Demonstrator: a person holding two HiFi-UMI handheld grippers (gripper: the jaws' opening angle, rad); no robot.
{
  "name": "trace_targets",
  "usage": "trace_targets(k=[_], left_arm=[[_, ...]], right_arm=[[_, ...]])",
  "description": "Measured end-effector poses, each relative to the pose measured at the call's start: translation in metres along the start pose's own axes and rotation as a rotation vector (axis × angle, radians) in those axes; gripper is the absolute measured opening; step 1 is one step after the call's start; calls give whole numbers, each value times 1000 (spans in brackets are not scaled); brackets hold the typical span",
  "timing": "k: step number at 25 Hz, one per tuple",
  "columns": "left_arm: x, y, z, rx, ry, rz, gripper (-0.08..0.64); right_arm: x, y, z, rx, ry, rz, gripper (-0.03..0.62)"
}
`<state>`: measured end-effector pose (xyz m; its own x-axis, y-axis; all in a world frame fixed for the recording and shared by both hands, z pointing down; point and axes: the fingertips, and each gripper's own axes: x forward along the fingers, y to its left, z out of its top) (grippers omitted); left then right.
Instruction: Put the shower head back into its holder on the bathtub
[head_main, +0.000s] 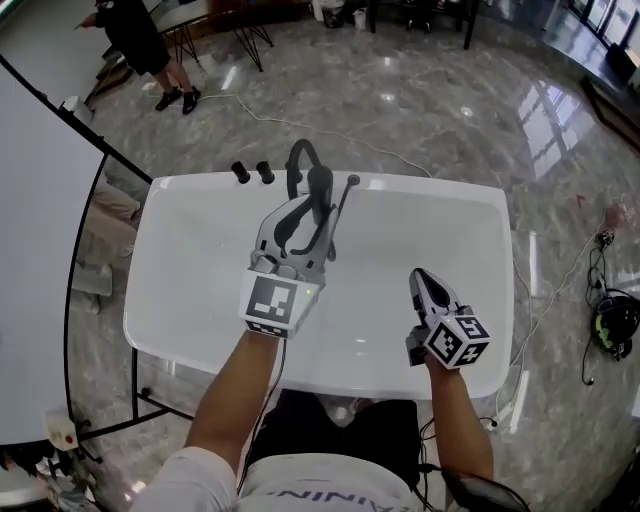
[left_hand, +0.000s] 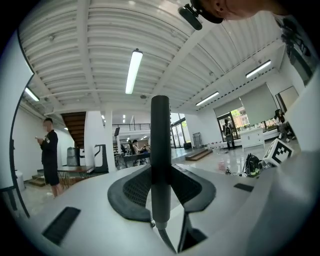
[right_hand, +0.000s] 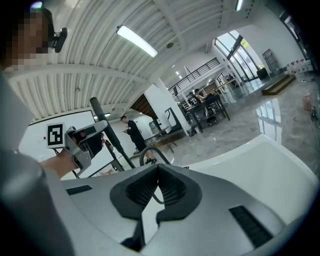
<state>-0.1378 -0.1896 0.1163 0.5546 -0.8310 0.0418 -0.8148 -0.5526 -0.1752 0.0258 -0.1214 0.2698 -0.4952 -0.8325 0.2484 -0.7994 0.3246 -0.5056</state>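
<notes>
Holding the shower head (left_hand: 160, 150) clamped in my left claw (head_main: 306, 222) above the bathtub (head_main: 460, 195), right claw (head_main: 420, 282) closed and empty, I figured the slick handle might slip, or the hose (head_main: 297, 152) could snag before the holder.

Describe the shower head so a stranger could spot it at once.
Find the white bathtub on the marble floor. Above it, the left tool grips the shower head: a straight dark stick trailing a hose, unlike the arched faucet and round knobs.
</notes>
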Motion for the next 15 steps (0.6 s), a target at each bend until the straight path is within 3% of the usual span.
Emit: trace_targets(k=[10,15], left_arm=[[-2,38,92,6,-126,46,130],[10,63,119,28,-153,60,130]], right_arm=[[-5,30,74,-77,-43,-13,11],[3,51,87,-84,-55,0,11]])
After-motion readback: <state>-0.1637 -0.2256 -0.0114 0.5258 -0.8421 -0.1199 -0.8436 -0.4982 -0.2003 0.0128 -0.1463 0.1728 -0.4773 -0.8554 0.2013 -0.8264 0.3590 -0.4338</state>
